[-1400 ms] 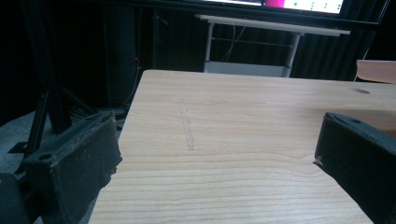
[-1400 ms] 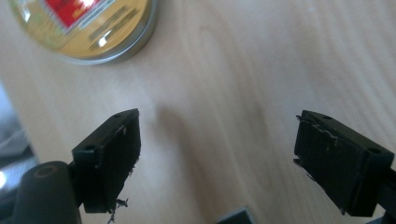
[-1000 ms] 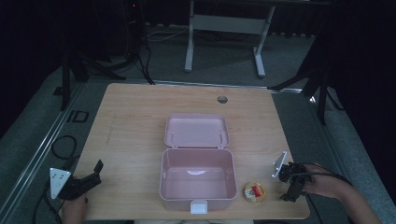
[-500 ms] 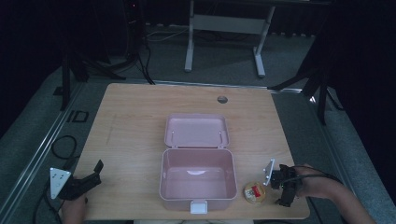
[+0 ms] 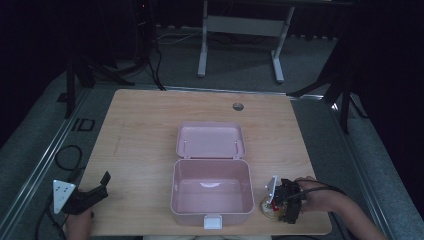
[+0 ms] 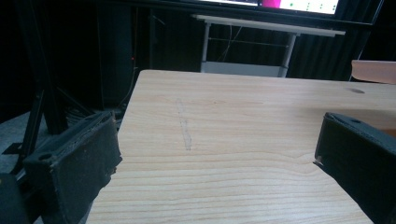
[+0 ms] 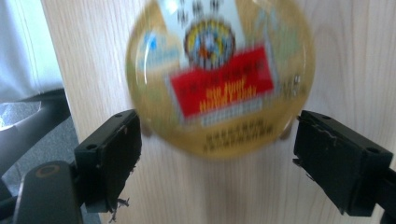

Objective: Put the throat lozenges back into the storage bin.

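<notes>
A pale wood worktop carries a pink box near its front edge, lid thrown back flat behind it and a white latch at the front wall. The box looks bare inside, though a light patch on its floor is too faint to read.

Just right of the box lies a small round tin, gold with a red label. From above, most of it is covered by the right tongs and the hand holding them, so only its left rim shows. In the right gripper view the tin is blurred; its print cannot be read and its top is cut off by the frame. The right tongs stand apart there, one jaw at each side of the tin's lower edge, neither pad clearly touching it.

The left tongs sit at the worktop's front left corner, with the hand behind them cut off at the frame's bottom. In the left gripper view the left tongs are wide apart over bare wood, with nothing between them; the right jaw runs off the frame.

A dark round hole marks the worktop's far side. Beyond it the room is dim, with a grey frame on the floor.
</notes>
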Tool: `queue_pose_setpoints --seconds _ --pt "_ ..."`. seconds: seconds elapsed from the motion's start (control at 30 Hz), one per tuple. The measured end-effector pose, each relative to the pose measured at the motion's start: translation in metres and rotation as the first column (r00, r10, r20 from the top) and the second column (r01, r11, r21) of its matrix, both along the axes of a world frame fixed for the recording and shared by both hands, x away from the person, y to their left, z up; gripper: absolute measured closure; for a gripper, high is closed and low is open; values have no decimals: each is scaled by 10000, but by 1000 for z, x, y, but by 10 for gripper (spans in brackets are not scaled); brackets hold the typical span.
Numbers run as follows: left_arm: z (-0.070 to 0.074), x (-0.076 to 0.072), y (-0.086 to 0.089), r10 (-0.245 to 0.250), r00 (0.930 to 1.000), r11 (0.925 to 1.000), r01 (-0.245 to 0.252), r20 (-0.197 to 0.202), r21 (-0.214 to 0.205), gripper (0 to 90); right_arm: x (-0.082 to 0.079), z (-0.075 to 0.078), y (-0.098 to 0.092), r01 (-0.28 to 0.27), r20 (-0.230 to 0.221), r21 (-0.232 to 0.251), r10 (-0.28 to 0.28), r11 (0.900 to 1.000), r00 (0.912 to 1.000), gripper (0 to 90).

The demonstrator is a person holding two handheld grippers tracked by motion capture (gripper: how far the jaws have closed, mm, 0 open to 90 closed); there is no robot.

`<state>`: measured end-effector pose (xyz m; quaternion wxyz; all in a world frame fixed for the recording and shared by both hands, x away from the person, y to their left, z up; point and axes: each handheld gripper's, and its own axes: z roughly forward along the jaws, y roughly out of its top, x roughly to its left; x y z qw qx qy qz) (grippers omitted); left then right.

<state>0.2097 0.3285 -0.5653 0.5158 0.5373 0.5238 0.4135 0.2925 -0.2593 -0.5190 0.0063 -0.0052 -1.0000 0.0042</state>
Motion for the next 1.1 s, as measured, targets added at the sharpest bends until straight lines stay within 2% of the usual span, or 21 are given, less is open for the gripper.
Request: queue_pose_setpoints --seconds 0.23,0.27,0.53,0.63,0.73,0.77,0.8,0.83,0.87,0.97,1.0,1.1 --pt "0 0 0 -27 10000 10000 27 -22 -21 3 -1 -2 17 -504 24 81 504 9987 9987 160" --pt "0 0 1 -24 10000 10000 24 -27 -24 3 -1 -3 21 -654 -60 -69 653 9978 9978 184" --pt "0 0 1 -26 10000 10000 26 -32 -17 4 -3 5 21 -592 -251 -272 585 9979 9980 199" --pt "0 0 0 -22 10000 10000 22 -32 -12 3 -2 14 19 -448 -328 -248 440 9987 9985 199" --pt "0 0 0 -17 10000 10000 17 -37 -10 3 -1 30 17 -178 -234 -221 172 9996 9996 199" --pt "0 0 0 -17 10000 10000 17 -37 -10 3 -1 30 17 -178 -234 -221 172 9996 9996 199" --pt "0 0 0 -15 10000 10000 15 -36 -3 3 -1 39 17 -35 -170 -281 31 9996 9999 200" --pt "0 0 0 -15 10000 10000 15 -39 -6 3 -1 39 17 -35 -170 -281 31 9996 9999 200" --pt "0 0 0 -19 10000 10000 19 -39 -9 3 0 48 17 7 -131 -282 -11 9996 9999 200" --pt "0 0 0 -21 10000 10000 21 -39 -17 3 0 56 18 133 -173 -297 -138 9995 9998 200" --pt "0 0 0 -27 10000 10000 26 -35 -20 3 1 65 20 172 -156 -293 -176 9994 9997 200" --pt "0 0 1 -28 10000 10000 28 -50 -24 3 2 69 21 197 -147 -256 -200 9995 9997 200"
